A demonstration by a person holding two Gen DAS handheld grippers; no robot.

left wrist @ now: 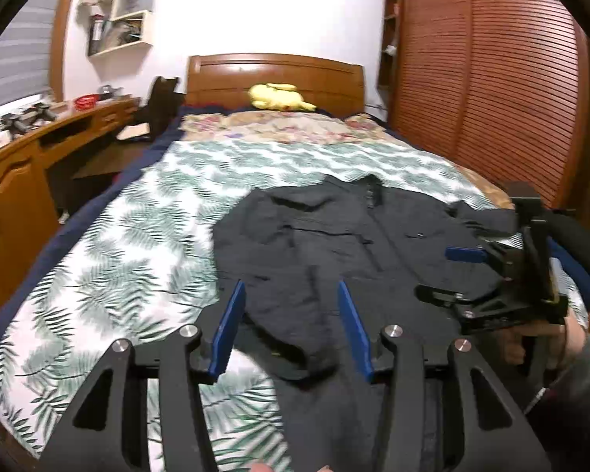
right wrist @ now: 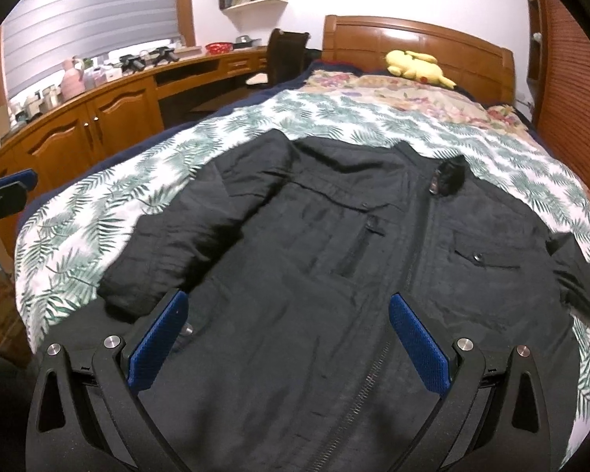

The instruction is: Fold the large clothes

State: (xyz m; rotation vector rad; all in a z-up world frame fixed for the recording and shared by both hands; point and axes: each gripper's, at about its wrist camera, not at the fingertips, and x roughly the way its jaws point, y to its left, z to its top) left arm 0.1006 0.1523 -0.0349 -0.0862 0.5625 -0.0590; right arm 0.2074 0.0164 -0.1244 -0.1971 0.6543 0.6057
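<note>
I am holding both tongs spread and empty over the black jacket (right wrist: 334, 236), the left gripper (left wrist: 291, 326) above the cuff of the sleeve (left wrist: 295, 338) and the right gripper (right wrist: 291, 338) above the zip (right wrist: 373, 373). My judgement is that the sleeve at 9 o'clock is already lying across the chest, so the other sleeve (right wrist: 578, 279), at 3 o'clock, is due next. To do it well I am planning to pinch that sleeve near its cuff, lift only enough to clear the chest, and lay it flat across the front without dragging the body. The jacket is lying face up on the leaf-print bedspread (right wrist: 98, 204), collar toward 12 o'clock, zip closed, puffy and creased, with a buttoned chest pocket (right wrist: 478, 257).
</note>
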